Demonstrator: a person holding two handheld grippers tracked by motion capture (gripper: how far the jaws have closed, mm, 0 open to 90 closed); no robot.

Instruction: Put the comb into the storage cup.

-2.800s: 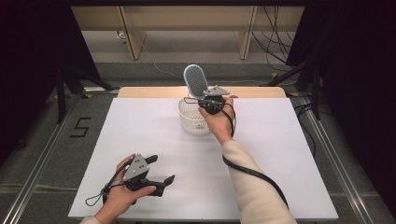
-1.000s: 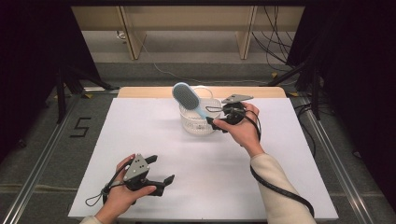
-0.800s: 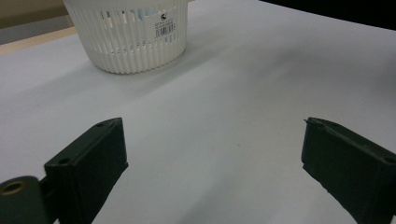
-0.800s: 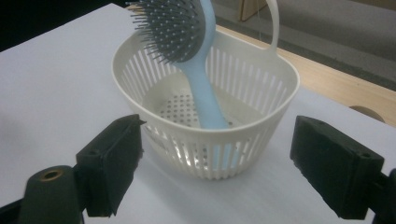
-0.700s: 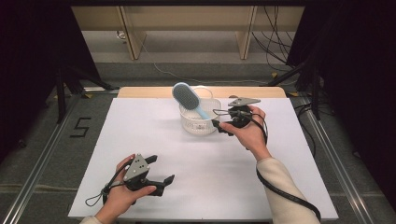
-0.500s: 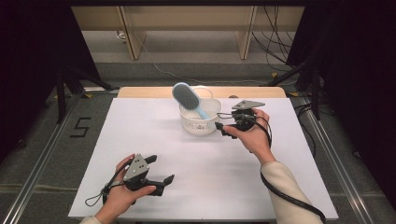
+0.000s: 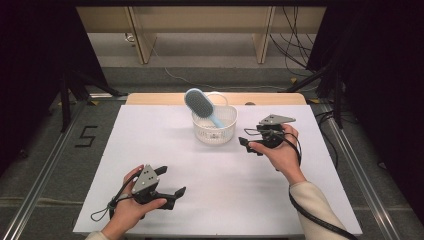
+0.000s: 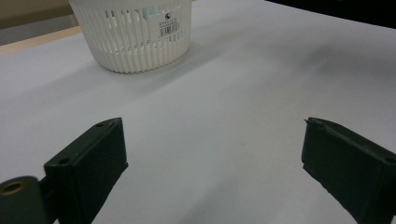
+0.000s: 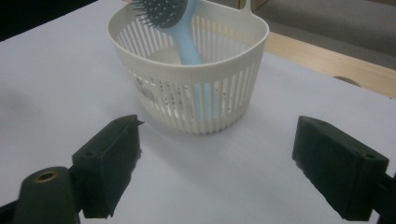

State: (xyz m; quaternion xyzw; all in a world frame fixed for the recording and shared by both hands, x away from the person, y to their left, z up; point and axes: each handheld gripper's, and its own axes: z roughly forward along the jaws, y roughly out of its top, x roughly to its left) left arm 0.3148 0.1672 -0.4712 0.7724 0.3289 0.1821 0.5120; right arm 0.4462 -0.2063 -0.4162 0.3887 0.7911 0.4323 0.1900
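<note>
Left to right: your left gripper [image 7: 172, 192] rests wide open on the white table [image 7: 150, 145]. The light-blue plastic hairbrush [image 7: 200, 105] stands handle-down in the white slotted plastic basket [image 7: 215, 131]: probably light, stiff; grip its handle. Your right gripper [image 7: 246, 142], just beside the basket, is wide open and empty.

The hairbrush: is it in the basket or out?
In: the hairbrush stands handle-down inside the basket, head leaning over the rim.

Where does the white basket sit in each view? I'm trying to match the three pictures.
High view: white basket at the table's far middle.
Left gripper view: basket top left, beyond the open jaws.
Right gripper view: basket upper centre.
Shared landmark: the blue hairbrush leaning in it.
</note>
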